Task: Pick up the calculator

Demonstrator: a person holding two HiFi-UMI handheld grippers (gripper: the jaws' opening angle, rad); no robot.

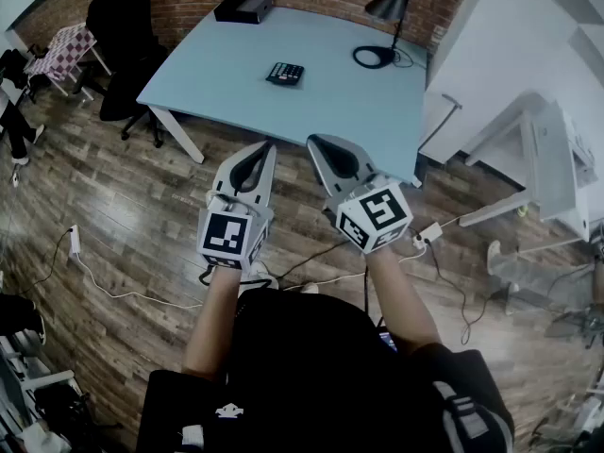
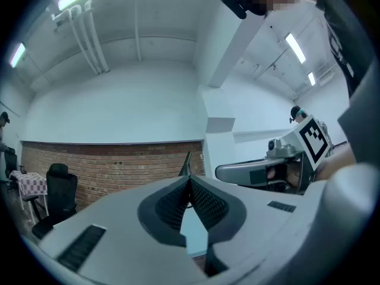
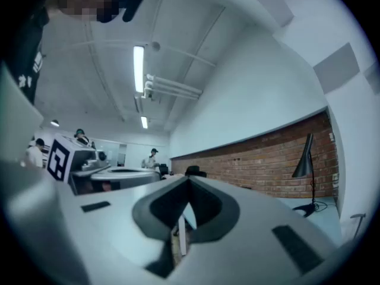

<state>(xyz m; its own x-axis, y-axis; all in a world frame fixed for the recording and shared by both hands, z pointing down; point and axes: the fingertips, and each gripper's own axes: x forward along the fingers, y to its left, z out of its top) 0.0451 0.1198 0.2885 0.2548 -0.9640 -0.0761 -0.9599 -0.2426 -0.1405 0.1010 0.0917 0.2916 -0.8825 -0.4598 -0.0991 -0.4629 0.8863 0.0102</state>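
The dark calculator (image 1: 285,73) lies flat on the pale blue table (image 1: 236,74), near its middle. Both grippers are held in the air over the wooden floor, short of the table's near edge and well apart from the calculator. In the head view my left gripper (image 1: 269,145) and my right gripper (image 1: 312,141) sit side by side, tips pointing toward the table. The left gripper (image 2: 189,177) has its jaws shut with nothing between them. The right gripper (image 3: 189,179) also has its tips together and empty. The calculator is hidden in both gripper views.
A black box (image 1: 243,8) sits at the table's far edge and a black desk lamp (image 1: 392,26) at its far right corner. A black office chair (image 1: 127,45) stands left of the table. Cables and a power strip (image 1: 74,242) lie on the floor. White furniture (image 1: 557,168) stands at right.
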